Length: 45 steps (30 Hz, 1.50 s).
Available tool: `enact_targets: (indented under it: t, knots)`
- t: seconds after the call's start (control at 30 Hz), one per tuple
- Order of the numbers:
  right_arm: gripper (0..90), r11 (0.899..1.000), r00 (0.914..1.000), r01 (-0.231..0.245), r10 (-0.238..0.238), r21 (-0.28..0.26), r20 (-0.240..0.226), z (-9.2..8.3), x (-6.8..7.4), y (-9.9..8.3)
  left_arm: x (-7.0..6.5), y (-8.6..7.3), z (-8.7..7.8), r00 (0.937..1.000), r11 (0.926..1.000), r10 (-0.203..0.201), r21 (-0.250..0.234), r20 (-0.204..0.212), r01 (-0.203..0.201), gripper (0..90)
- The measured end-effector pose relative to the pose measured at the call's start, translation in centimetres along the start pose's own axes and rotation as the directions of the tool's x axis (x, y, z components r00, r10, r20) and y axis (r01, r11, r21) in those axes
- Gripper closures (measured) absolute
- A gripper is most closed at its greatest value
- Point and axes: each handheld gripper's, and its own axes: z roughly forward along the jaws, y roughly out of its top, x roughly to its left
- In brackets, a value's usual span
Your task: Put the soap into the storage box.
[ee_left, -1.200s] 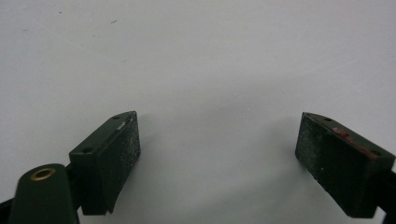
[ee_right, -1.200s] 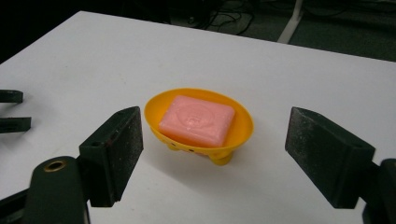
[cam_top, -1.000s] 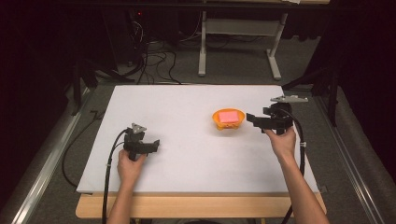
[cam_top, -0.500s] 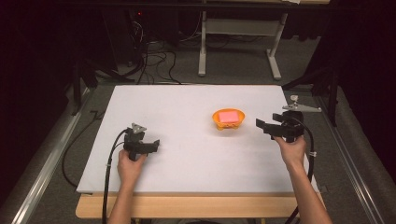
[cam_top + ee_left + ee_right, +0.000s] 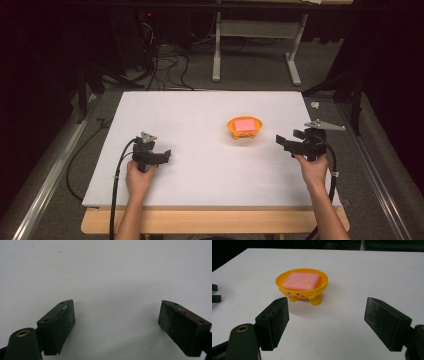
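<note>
An orange footed bowl (image 5: 244, 128) with a small face on its side holds a pink soap bar (image 5: 244, 124) right of the white table's middle. In the right gripper view the bowl (image 5: 302, 288) and soap (image 5: 301, 281) lie straight ahead, beyond the jaws. My right gripper (image 5: 281, 142) stands open at the table's right edge, pointing left at the bowl, a short gap away, with nothing between its fingers (image 5: 274, 320). My left gripper (image 5: 167, 155) rests open at the front left, and its fingers (image 5: 60, 322) hover over bare white table (image 5: 107, 277).
The white board (image 5: 200, 115) lies on a wooden table whose front edge (image 5: 210, 220) shows below. Black cables trail from both grippers. A metal frame's legs (image 5: 216, 55) and floor cables stand behind the table. A small white scrap (image 5: 315, 105) lies off the right side.
My right gripper has drawn back from beside the bowl toward the person and slightly right. The left gripper, bowl and soap have stayed still.
</note>
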Motion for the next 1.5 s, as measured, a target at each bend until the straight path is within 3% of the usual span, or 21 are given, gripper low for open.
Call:
enact_targets:
  t: [0.6, 0.8, 1.5]
  knots:
    - [21.7, 0.999, 0.9992, -0.039, 0.039, 0.005, 0.003, 0.1, -0.8, -2.3, 0.0, 0.0, 0.0, 1.0, 1.0, -0.002, 0.0, 0.0, 0.002, 14.2]
    - [22.5, 1.0, 0.9999, -0.015, 0.015, 0.017, 0.007, 0.5, -0.8, -3.0, 0.0, 0.0, 0.0, 1.0, 1.0, -0.002, 0.0, 0.0, 0.002, 14.2]
    - [23.7, 0.997, 0.9989, -0.044, 0.043, 0.064, 0.02, 2.3, -1.4, -4.9, 0.0, 0.0, 0.0, 1.0, 1.0, -0.001, 0.0, 0.0, 0.001, 14.2]
